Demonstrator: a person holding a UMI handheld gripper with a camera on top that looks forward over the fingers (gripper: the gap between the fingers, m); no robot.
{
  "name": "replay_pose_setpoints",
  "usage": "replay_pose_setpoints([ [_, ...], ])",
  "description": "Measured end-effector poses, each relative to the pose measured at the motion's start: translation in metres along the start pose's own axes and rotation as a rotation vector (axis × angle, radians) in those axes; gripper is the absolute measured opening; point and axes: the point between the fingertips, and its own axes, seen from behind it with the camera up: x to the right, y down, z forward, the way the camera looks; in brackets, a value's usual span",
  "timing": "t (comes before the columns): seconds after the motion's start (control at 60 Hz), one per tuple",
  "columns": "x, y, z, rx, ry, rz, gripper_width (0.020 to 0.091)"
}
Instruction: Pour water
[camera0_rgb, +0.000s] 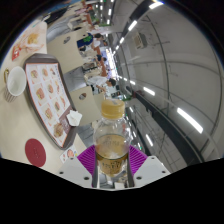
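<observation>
**Bottle held, tilted view**

Gripper (112, 160) closed on a clear bottle (111, 138) of amber liquid, purple pads (88, 158) pressing both sides. To the left, a table (20, 125) with a menu tray (50, 95), a bowl (16, 81), a red coaster (35, 152).

Bottle (111, 140) fills tool (112, 163) gap — tray (48, 95) left, bare table right.

Clear bottle (111, 135) with amber liquid, purple pads (88, 157), red coaster (36, 152), white cup (16, 81)
</observation>
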Motion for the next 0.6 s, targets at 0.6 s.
replay_pose_setpoints([
  [0.6,-0.12,-0.134,-0.02,0.269,0.027,-0.727,0.0404],
])
